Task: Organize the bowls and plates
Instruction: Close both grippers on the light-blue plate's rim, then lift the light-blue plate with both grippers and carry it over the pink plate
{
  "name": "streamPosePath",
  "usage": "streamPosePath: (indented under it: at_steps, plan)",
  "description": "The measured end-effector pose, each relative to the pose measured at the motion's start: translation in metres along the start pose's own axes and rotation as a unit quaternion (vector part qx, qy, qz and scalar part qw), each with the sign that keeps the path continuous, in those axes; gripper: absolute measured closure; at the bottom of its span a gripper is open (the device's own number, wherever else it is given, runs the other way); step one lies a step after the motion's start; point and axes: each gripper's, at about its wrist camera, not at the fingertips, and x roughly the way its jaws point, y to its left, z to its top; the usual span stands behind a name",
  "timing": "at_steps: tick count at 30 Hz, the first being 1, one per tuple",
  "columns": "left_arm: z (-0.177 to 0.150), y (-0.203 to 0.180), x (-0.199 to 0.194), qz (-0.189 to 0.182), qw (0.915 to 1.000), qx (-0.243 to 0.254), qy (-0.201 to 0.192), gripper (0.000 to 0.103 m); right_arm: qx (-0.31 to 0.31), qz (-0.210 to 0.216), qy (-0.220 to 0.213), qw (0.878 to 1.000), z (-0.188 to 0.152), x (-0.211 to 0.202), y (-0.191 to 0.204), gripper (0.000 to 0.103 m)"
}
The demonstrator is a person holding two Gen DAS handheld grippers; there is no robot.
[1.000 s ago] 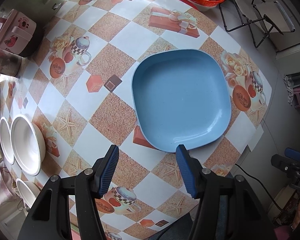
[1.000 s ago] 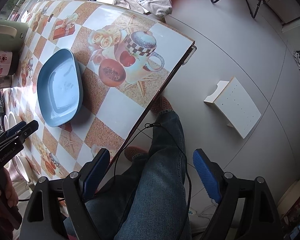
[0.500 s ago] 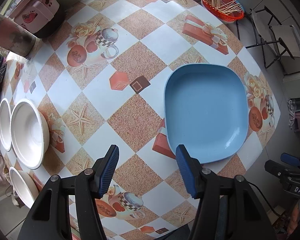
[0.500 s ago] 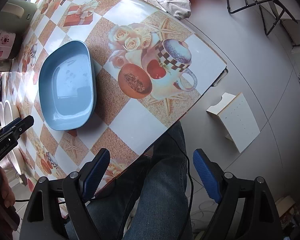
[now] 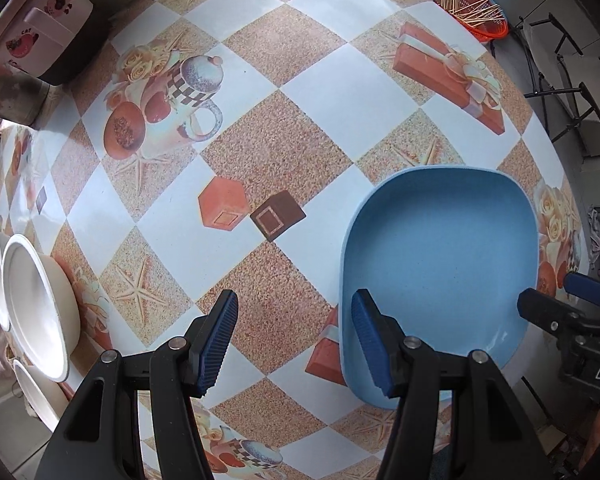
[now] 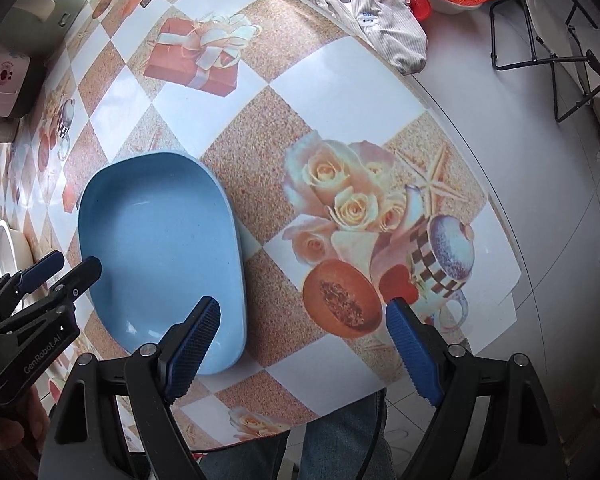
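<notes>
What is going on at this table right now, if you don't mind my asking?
A person is holding a two-finger gripper in each hand above a square light-blue plastic plate on the patterned tablecloth. The left gripper and the right gripper are both open and hold nothing. Round white bowls sit untouched at the table's edge.

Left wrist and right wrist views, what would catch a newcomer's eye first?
The square light blue plastic plate lies near the edge of the round table's busy checkered tablecloth, printed with roses, teapots and gift boxes. Cream round bowls cluster at the table's left rim, and both grippers hang open-jawed on either side of the plate.
</notes>
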Motion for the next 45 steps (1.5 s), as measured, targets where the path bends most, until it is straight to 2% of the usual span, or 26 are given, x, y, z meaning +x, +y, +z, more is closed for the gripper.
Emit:
streamPosePath:
  at_steps: [2,3,4,6,8,10,11,12,13,16,21,26,32,38,41,45]
  plan:
    - [0.003,0.000,0.006,-0.011,0.9999,-0.006,0.007,0.041,-0.010,-0.006,-0.001,1.000,0.006,0.005,0.007,0.019]
    - [0.005,0.000,0.008,-0.019,0.9998,-0.007,0.008,0.043,-0.015,-0.007,0.000,1.000,0.008,0.007,0.011,0.023]
    - [0.006,-0.001,0.009,-0.027,0.9996,-0.006,0.008,0.045,-0.019,-0.010,0.001,1.000,0.009,0.010,0.014,0.033]
    - [0.007,-0.008,0.012,-0.033,0.9994,0.001,0.007,0.050,-0.030,-0.020,-0.004,0.999,0.010,0.011,0.022,0.035]
    - [0.012,-0.017,0.011,-0.032,0.9994,0.006,0.006,0.054,-0.049,-0.023,-0.011,0.998,0.011,0.009,0.030,0.057]
    - [0.015,-0.019,0.010,-0.039,0.9992,0.006,0.004,0.062,-0.064,-0.020,-0.008,0.998,0.012,0.011,0.039,0.070]
    - [0.021,-0.023,0.008,-0.048,0.9988,0.006,0.005,0.073,-0.070,-0.015,-0.007,0.997,0.011,0.012,0.040,0.081]
    - [0.023,-0.026,0.008,-0.057,0.9983,0.005,0.006,0.086,-0.074,-0.007,-0.006,0.997,0.010,0.013,0.044,0.086]
    - [0.028,-0.029,0.007,-0.057,0.9983,0.005,0.008,0.086,-0.076,-0.008,-0.008,0.997,0.010,0.013,0.046,0.088]
    - [0.025,-0.039,0.002,-0.051,0.9987,0.001,0.005,0.086,-0.085,-0.013,-0.013,0.996,0.005,0.014,0.058,0.088]
    - [-0.009,-0.033,-0.001,-0.047,0.9986,-0.023,0.002,0.086,-0.124,-0.012,0.002,0.992,-0.021,0.017,0.075,0.088]
    - [-0.054,-0.001,0.011,-0.035,0.9967,-0.072,0.010,0.086,-0.174,-0.021,0.019,0.984,-0.050,0.029,0.121,0.088]
    - [-0.116,0.048,0.018,-0.027,0.9869,-0.156,0.029,0.085,-0.258,-0.021,0.044,0.965,-0.093,0.046,0.195,0.088]
    - [-0.167,0.087,0.025,-0.012,0.9739,-0.222,0.044,0.084,-0.334,-0.029,0.061,0.940,-0.146,0.063,0.266,0.088]
    - [-0.185,0.098,0.025,-0.011,0.9680,-0.247,0.044,0.084,-0.362,-0.036,0.065,0.929,-0.166,0.071,0.291,0.088]
    - [-0.196,0.101,0.026,-0.013,0.9645,-0.261,0.040,0.084,-0.375,-0.043,0.067,0.923,-0.181,0.078,0.310,0.088]
